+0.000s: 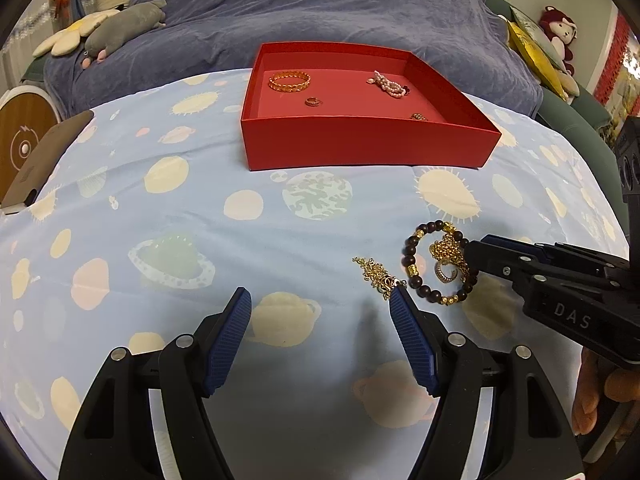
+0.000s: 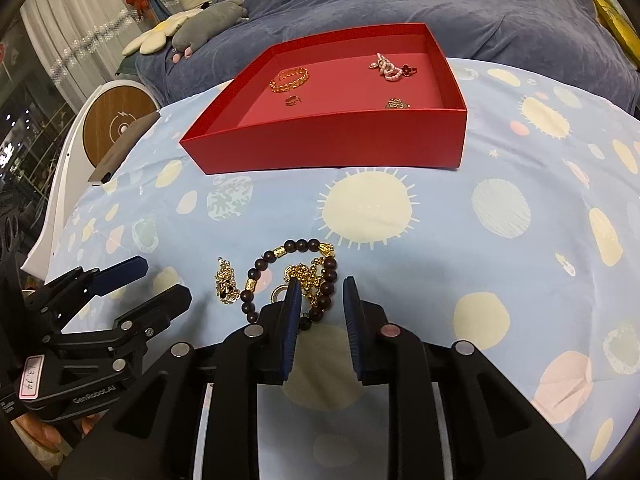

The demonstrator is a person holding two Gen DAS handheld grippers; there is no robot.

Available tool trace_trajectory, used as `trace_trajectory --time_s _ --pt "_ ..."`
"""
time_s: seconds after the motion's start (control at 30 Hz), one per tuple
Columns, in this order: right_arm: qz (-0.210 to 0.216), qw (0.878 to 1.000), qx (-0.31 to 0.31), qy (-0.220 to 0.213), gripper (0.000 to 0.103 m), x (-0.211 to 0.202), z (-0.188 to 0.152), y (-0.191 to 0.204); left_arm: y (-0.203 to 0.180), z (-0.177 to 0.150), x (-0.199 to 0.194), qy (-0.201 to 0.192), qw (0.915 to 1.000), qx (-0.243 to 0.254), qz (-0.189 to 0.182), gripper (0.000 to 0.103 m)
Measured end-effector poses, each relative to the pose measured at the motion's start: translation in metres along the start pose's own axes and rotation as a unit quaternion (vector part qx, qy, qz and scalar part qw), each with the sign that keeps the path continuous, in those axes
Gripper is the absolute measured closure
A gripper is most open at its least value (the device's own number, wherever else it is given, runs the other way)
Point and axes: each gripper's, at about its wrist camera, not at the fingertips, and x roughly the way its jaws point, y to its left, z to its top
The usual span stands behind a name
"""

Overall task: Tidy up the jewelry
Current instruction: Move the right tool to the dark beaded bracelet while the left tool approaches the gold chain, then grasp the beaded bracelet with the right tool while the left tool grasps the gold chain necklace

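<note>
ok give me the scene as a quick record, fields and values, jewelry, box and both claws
box: red box, open top, on planet-print sheet
in box: gold bangle, pink bead bracelet, two small rings
outside box: dark bead bracelet, gold chain clump
left claw: open, empty
right claw: open, fingers either side of the dark bead bracelet's right edge

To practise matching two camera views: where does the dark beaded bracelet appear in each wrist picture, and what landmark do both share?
Left wrist: dark beaded bracelet lies right of centre, beside the right gripper.
Right wrist: bracelet lies low centre, at that gripper's fingertips.
Shared landmark: the red box beyond it.
</note>
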Motion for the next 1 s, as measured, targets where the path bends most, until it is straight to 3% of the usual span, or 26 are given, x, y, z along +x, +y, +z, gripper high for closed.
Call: trace_trajectory --time_s 0.13,0.27,0.63,0.93,1.0 --pt "-0.013 1.0 -0.008 -0.002 0.085 0.006 -0.001 -0.001 0.005 0.0 -0.001 0.0 1.0 -0.006 0.001 0.034" --pt "-0.024 0.999 -0.023 -0.001 0.096 0.005 0.0 0.002 0.007 0.001 -0.001 0.0 1.0 -0.01 0.0 0.034" --pt "-0.011 0.999 0.006 -0.037 0.096 -0.041 0.005 -0.019 -0.001 0.0 0.006 0.006 1.0 -0.001 -0.004 0.034" --pt "-0.025 0.999 0.024 -0.013 0.096 -0.041 -0.011 -0.04 -0.028 0.002 0.018 0.013 0.9994 0.02 -0.026 0.035" --pt "-0.025 0.999 0.028 -0.006 0.096 -0.038 -0.015 -0.043 -0.033 0.002 0.022 0.014 0.9992 0.026 -0.026 0.041"
